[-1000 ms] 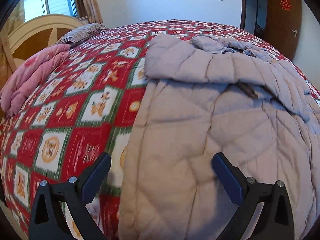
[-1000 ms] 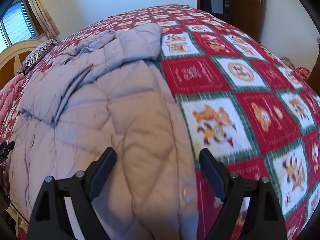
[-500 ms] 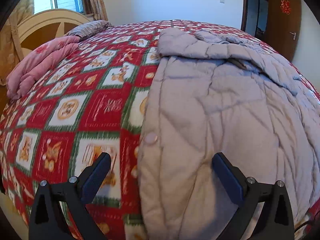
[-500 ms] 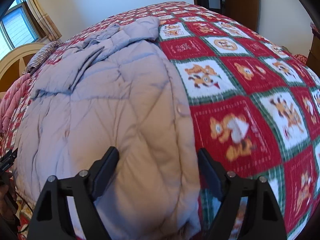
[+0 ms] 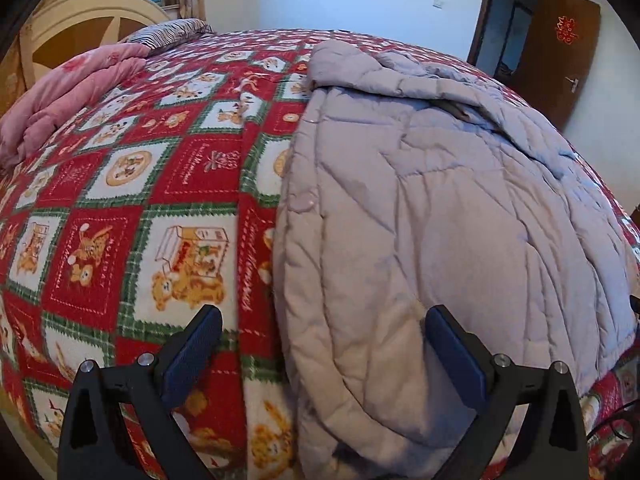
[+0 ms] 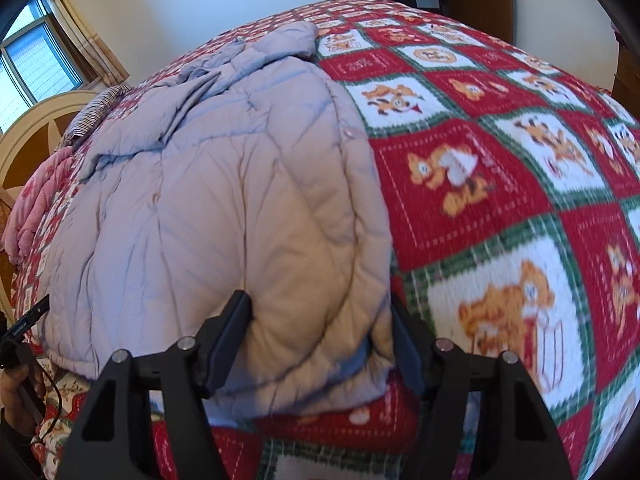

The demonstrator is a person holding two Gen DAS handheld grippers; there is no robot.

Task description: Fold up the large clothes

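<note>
Both views have slid to the coat (image 6: 224, 208) hem; right tool (image 6: 320, 344) closing on it, left tool (image 5: 320, 344) wide.

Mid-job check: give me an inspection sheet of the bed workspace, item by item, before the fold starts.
Surface: bed under a red, green and white bear-print quilt.
Job's things: grey quilted coat laid lengthwise, near hem at the bed's edge, snap buttons along both sides.
Clutter: pink blanket and striped pillow by the headboard.
Grippers: left gripper open, straddling the coat's left hem corner; right gripper jaws have just been closing around the right hem corner, both pads at the fabric.
Cables: thin black cable at the coat's left edge.
Surroundings: window, wooden door.
</note>
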